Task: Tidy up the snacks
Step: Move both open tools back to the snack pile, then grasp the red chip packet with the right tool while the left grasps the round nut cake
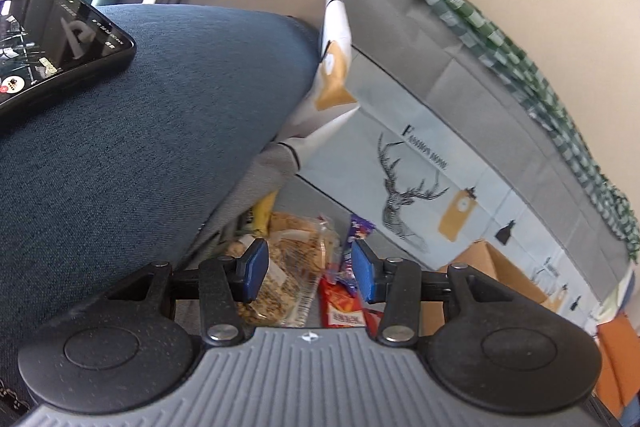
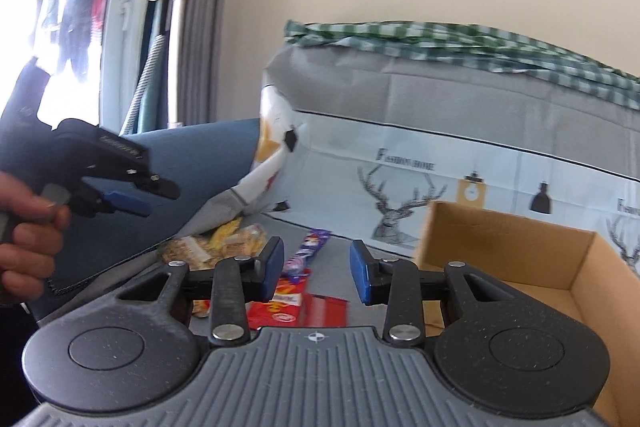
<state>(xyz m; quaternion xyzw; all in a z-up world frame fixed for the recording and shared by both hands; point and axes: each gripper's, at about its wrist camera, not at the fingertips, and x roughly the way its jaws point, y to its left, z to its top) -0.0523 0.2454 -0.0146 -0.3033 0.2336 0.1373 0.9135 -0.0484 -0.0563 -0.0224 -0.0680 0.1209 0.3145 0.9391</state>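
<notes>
Both hand-held grippers, left (image 1: 309, 269) and right (image 2: 317, 271), were wide, holding nothing; red snack packet (image 2: 280, 311) looked light and crinkly, best pinched at its edge.

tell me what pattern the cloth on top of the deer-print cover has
Green and white check, on the cloth draped along the top; the right wrist view shows it best.

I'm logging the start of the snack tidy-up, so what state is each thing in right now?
left tool: open, holding nothing, above the snacks.
right tool: open, holding nothing.
cardboard box: open at the top, visible inside shows nothing.
purple snack wrapper: lying flat outside the box.
red snack packet: lying flat outside the box.
granola bar packs: sealed, piled by the blue cushion.
phone: screen lit, resting on the cushion.
</notes>
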